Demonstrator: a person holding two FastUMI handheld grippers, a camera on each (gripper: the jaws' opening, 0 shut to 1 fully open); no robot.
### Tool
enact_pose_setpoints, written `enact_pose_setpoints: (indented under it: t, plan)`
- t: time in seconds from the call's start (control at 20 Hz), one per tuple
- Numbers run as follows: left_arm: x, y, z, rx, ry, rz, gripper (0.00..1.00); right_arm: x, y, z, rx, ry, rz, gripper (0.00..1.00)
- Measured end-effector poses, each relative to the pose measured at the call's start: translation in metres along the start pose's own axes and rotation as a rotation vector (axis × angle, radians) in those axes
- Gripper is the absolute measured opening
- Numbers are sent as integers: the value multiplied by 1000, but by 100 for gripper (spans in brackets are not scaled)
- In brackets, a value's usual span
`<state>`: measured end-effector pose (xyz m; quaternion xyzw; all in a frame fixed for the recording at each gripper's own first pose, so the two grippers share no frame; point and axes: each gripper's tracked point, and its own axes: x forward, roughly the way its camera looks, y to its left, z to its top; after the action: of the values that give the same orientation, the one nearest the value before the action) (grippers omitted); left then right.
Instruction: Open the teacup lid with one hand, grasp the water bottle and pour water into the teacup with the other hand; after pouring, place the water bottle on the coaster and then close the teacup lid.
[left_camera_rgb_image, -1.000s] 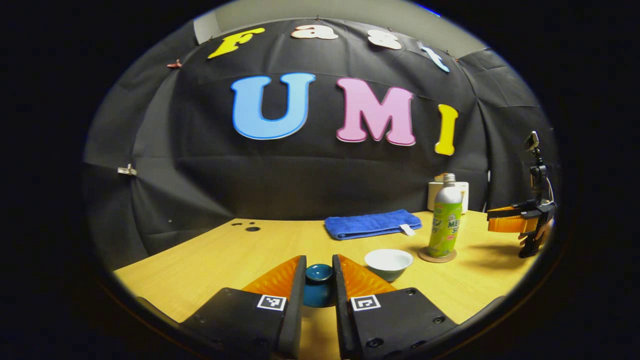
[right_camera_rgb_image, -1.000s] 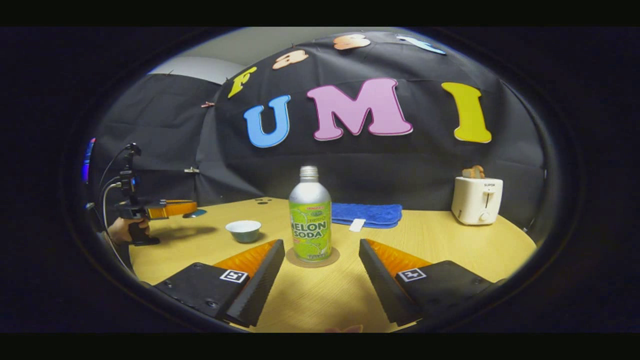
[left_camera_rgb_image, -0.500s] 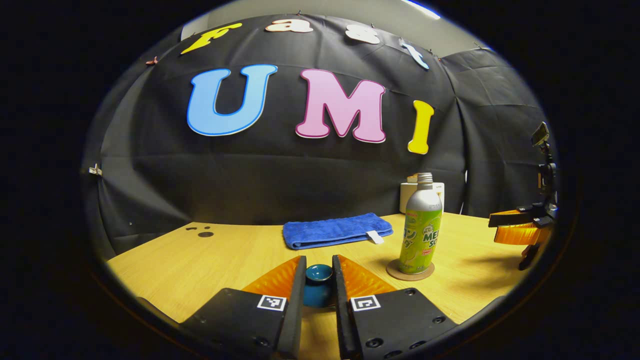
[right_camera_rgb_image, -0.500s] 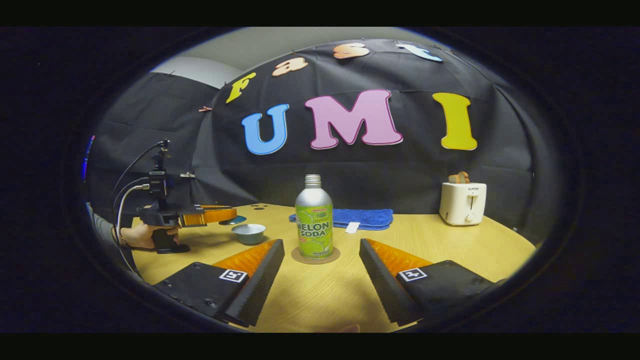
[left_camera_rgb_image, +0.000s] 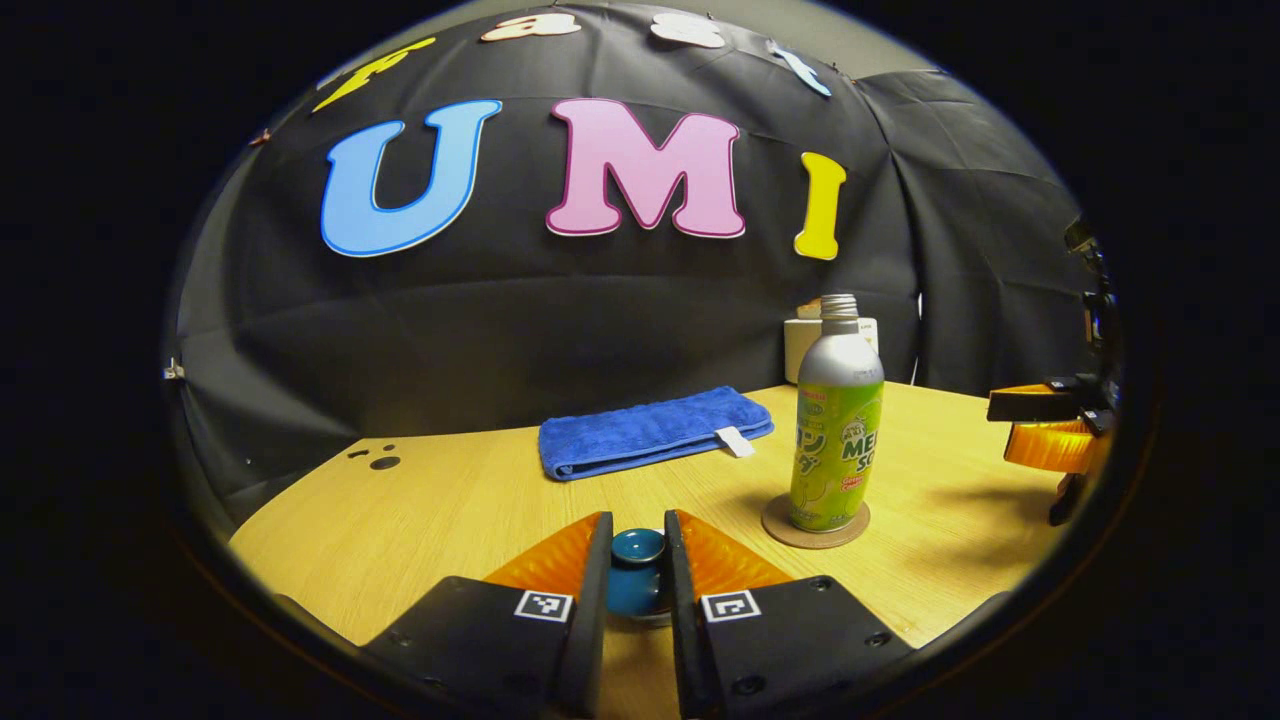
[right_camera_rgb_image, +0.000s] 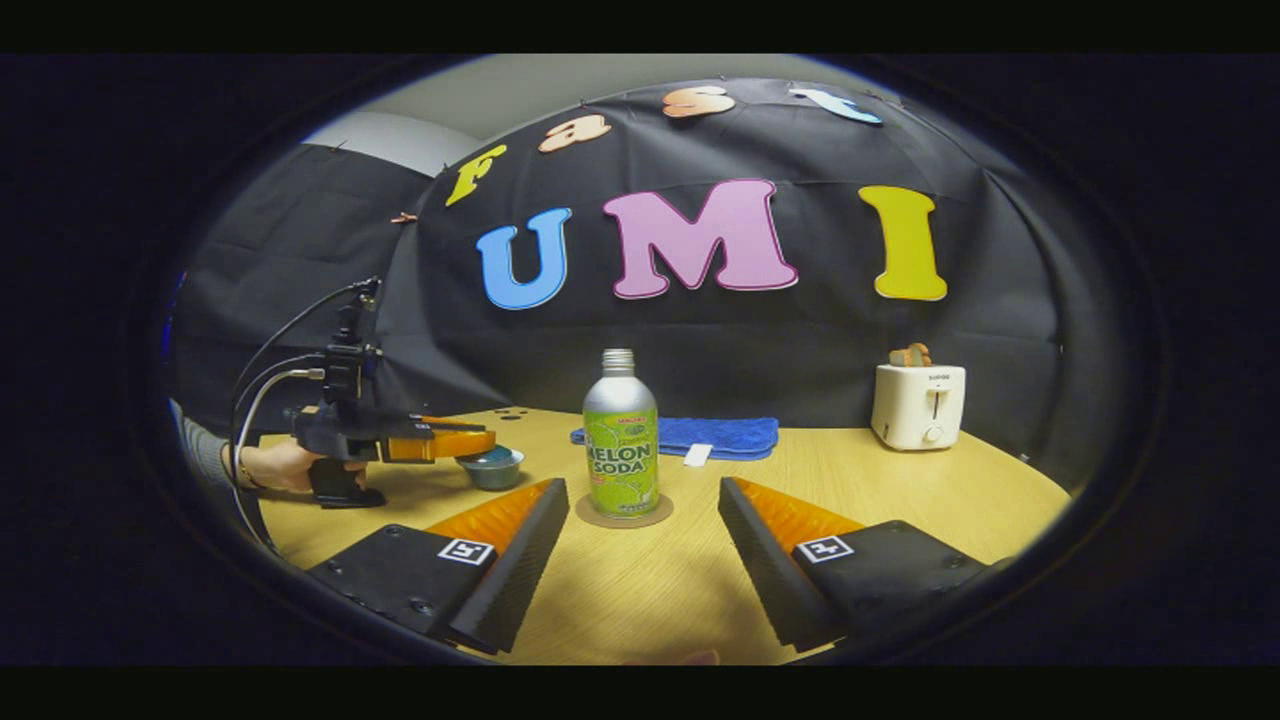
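Your left gripper (left_camera_rgb_image: 637, 580) clamps the dark teal ceramic lid (left_camera_rgb_image: 637, 570) just above the pale teacup (right_camera_rgb_image: 493, 468) at nine o'clock. The green-labelled metal water bottle (right_camera_rgb_image: 621, 435) stands on the round cork coaster (right_camera_rgb_image: 622, 512); your right gripper (right_camera_rgb_image: 640, 540) is spread wide. Only seating the lid appears left.

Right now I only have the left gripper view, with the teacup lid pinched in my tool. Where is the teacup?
Observer: The teacup sits on the table just below the tips of the left tool, to the left of the bottle as the right gripper view shows it. The lid is close above it.
Operator: Is the right tool on the bottle?
Observer: No. The right tool is open, and the bottle stands untouched on its coaster beyond the fingers.
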<state>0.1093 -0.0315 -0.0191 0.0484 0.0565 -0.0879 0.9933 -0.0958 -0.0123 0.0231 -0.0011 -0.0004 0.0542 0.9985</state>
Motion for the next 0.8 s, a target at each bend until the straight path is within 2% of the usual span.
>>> enact_pose_setpoints:
  t: [0.2,0.25,0.3,0.35,0.4,0.45,0.5,0.6,0.65,0.7,0.75,0.8]
  plan:
    - [1,-4,-2,17,11,-9,33,-1,0,0,0,1,1,94]
    - [2,-5,-3,20,14,-13,36,-1,0,0,0,1,1,94]
    - [3,-5,-2,23,17,-16,33,0,0,0,0,1,1,94]
    - [3,-6,-3,27,21,-18,36,-1,0,0,0,1,2,94]
    - [3,-7,-4,30,24,-17,35,0,0,0,0,1,2,90]
    - [4,-6,-4,32,26,-14,36,-1,0,0,0,1,2,94]
    - [4,-6,-4,33,28,-14,36,-1,0,0,0,1,2,90]
    - [2,-6,-5,33,28,-8,40,-1,0,0,0,2,3,94]
    - [1,-4,-4,30,26,3,41,-1,0,0,0,2,3,90]
    - [-1,-1,-4,23,23,17,49,-1,0,0,1,2,3,94]
    - [-3,-1,-4,14,21,20,65,-1,0,0,0,2,3,94]
    - [-5,1,-4,-4,15,27,70,-1,0,0,1,2,3,94]
